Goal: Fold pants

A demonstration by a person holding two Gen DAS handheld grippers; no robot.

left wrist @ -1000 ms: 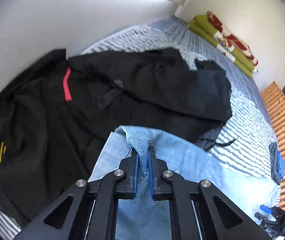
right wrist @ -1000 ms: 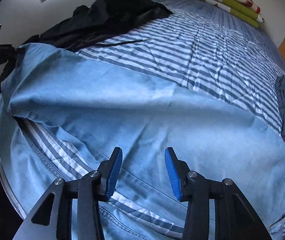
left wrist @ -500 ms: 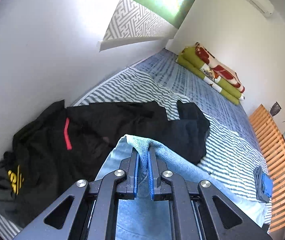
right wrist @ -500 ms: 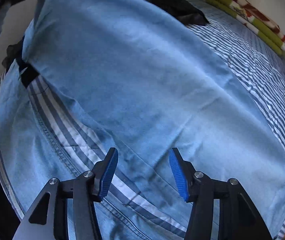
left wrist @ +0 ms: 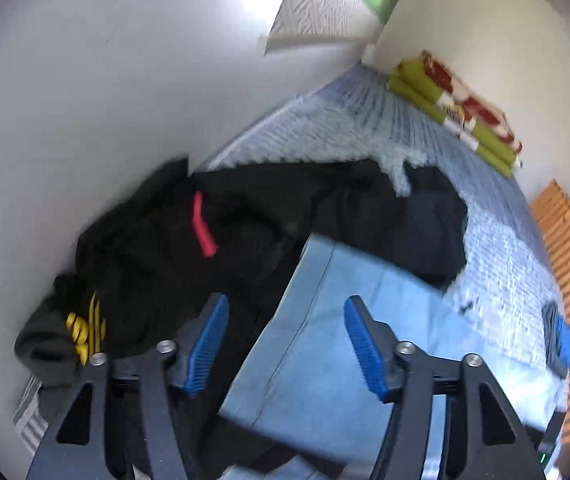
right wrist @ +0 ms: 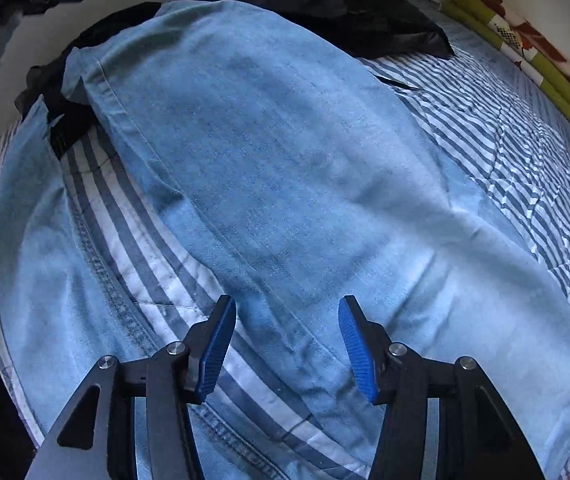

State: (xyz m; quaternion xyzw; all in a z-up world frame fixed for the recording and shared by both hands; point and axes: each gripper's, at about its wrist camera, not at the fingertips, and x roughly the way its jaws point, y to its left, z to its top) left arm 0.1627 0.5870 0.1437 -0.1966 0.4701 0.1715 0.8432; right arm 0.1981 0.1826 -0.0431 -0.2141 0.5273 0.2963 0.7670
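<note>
Light blue jeans (right wrist: 285, 168) spread on the striped bed (right wrist: 517, 152), one leg folded across, black clothes (left wrist: 245, 240) beside the hem, left claw (left wrist: 285, 344) just opened and empty above the jeans, right claw (right wrist: 285, 344) open, gripping nothing

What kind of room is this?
Most likely a bedroom. A wide bed with a blue-and-white striped sheet fills the views, light blue denim pants and a heap of black clothes lie on it, and a folded green and red blanket sits by the wall.
</note>
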